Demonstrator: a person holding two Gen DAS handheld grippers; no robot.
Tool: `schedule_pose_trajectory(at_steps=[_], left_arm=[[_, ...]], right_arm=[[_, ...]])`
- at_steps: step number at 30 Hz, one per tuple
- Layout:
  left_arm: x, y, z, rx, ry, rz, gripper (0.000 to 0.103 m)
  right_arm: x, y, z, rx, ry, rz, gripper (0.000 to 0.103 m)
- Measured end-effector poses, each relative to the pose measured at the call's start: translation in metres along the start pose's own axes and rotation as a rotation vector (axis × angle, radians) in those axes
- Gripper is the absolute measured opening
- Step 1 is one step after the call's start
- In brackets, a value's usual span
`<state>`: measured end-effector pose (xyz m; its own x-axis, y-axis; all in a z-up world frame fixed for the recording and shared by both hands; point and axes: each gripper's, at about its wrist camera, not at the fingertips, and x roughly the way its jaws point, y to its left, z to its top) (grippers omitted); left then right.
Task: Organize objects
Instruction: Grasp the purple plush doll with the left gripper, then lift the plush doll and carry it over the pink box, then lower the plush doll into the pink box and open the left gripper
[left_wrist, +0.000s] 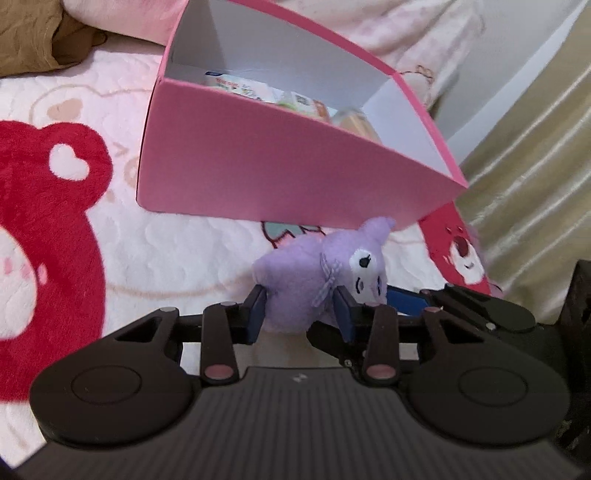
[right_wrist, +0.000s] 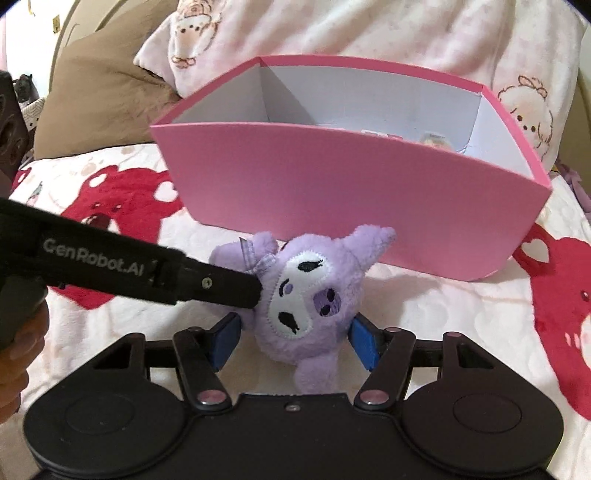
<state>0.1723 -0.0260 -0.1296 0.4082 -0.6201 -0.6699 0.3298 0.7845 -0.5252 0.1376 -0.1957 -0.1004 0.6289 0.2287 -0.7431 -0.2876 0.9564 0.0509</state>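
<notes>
A purple plush toy (left_wrist: 295, 273) with a white face lies on the bed cover just in front of the pink box (left_wrist: 295, 173). My left gripper (left_wrist: 300, 313) is shut on its body, blue pads pressed into both sides. In the right wrist view the plush toy (right_wrist: 306, 291) lies face up, and my right gripper (right_wrist: 295, 339) has its blue pads against both sides of the head. The left gripper's black finger (right_wrist: 221, 286) reaches in from the left onto the toy. The pink box (right_wrist: 351, 192) stands open-topped right behind it.
The box holds a few packets (left_wrist: 258, 90) at its bottom. A white bed cover (left_wrist: 166, 251) with red bear prints lies underneath. A brown pillow (right_wrist: 99, 96) and a pale patterned duvet (right_wrist: 369, 29) sit behind the box. A curtain (left_wrist: 535, 166) hangs at the right. A person's hand (right_wrist: 18, 354) holds the left gripper.
</notes>
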Motion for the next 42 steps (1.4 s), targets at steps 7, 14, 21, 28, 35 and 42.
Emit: schedule_pose_trajectory(at_steps=[7,14,21,28,35,42], left_arm=[[-0.04,-0.033,-0.009,0.092,-0.03,-0.007,0.038],[-0.085,-0.068,-0.021,0.149,-0.086,-0.024,0.038],[-0.121,-0.104,0.001,0.191,-0.13,-0.02,0.038],[-0.122,-0.131,0.072,0.182,-0.146,-0.015,0.039],[-0.069,-0.108,0.136,0.06,-0.087,0.002,0.039],[-0.003,-0.086,0.171,0.018,0.003,0.109,0.04]], right_arm=[[-0.044,0.009,-0.002,0.031,-0.012,0.01,0.071],[-0.089,0.013,-0.007,0.035,-0.059,-0.001,0.071],[-0.138,0.02,0.017,-0.08,-0.138,-0.051,0.071],[-0.154,0.008,0.082,-0.171,-0.142,-0.126,0.071],[-0.119,-0.029,0.139,-0.182,-0.08,-0.103,0.071],[-0.038,-0.063,0.156,-0.023,0.077,0.016,0.07]])
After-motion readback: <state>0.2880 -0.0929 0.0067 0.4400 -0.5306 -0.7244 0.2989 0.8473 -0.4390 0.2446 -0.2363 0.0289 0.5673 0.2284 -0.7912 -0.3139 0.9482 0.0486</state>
